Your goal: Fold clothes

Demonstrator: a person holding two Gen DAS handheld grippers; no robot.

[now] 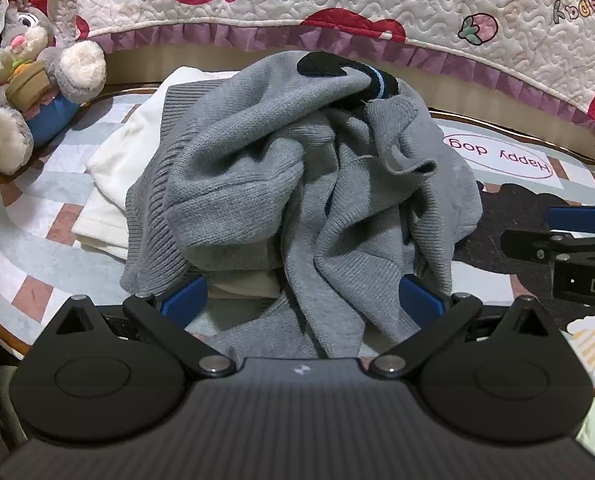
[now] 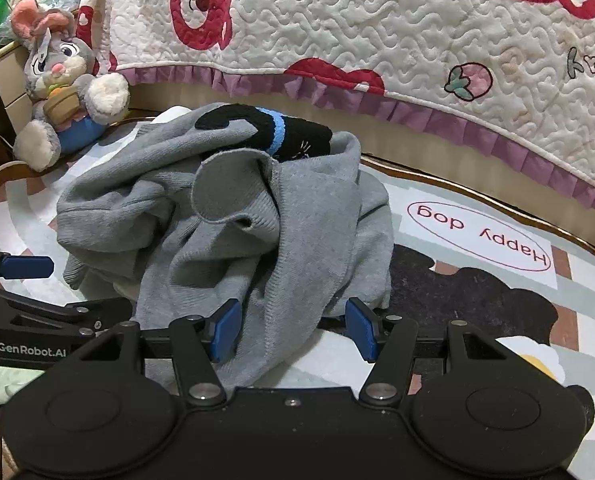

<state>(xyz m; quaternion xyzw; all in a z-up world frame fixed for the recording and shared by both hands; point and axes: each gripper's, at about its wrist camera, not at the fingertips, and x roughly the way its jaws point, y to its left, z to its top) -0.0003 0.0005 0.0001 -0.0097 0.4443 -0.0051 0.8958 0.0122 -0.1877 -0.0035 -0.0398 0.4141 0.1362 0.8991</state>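
Both grippers, left [image 1: 303, 300] and right [image 2: 293, 330], have jaws spread wide, each straddling a hanging fold of the crumpled grey sweater [image 1: 281, 184] heaped ahead; the sweater hides most fingertip contact.

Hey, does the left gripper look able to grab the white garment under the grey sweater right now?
Probably not directly: the grey sweater is heaped over the white garment, and sweater folds fill the open left gripper.

We see a grey knit sweater [image 1: 257, 184] with a black, blue-striped patch, heaped and crumpled over a folded white garment [image 1: 113, 184].
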